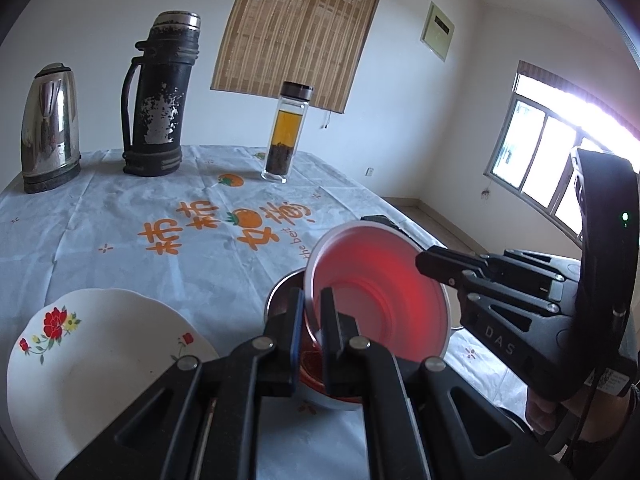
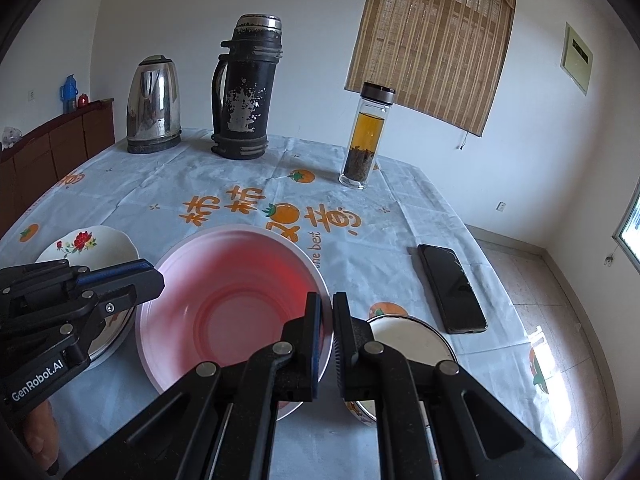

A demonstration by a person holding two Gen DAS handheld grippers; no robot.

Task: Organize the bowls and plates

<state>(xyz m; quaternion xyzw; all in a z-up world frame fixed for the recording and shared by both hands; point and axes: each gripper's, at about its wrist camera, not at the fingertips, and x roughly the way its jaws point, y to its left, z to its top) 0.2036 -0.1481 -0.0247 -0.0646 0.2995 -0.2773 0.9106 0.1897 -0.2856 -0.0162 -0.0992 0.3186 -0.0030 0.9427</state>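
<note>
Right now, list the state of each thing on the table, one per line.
pink bowl: tilted, rim gripped on both sides
left gripper: shut on pink bowl
right gripper: shut on pink bowl
flowered plate: flat, empty
tea bottle: upright, capped, part full
thermos: upright, capped
kettle: lid shut
phone: screen dark

The table [image 2: 420, 216] wears a pale cloth printed with orange persimmons. At its far end stand a steel kettle [image 2: 153, 105], a worn black thermos [image 2: 243, 88] and a glass tea bottle [image 2: 366, 136]. Nearer lie a flowered plate [image 2: 86, 246] and a dark phone [image 2: 452, 288].
</note>
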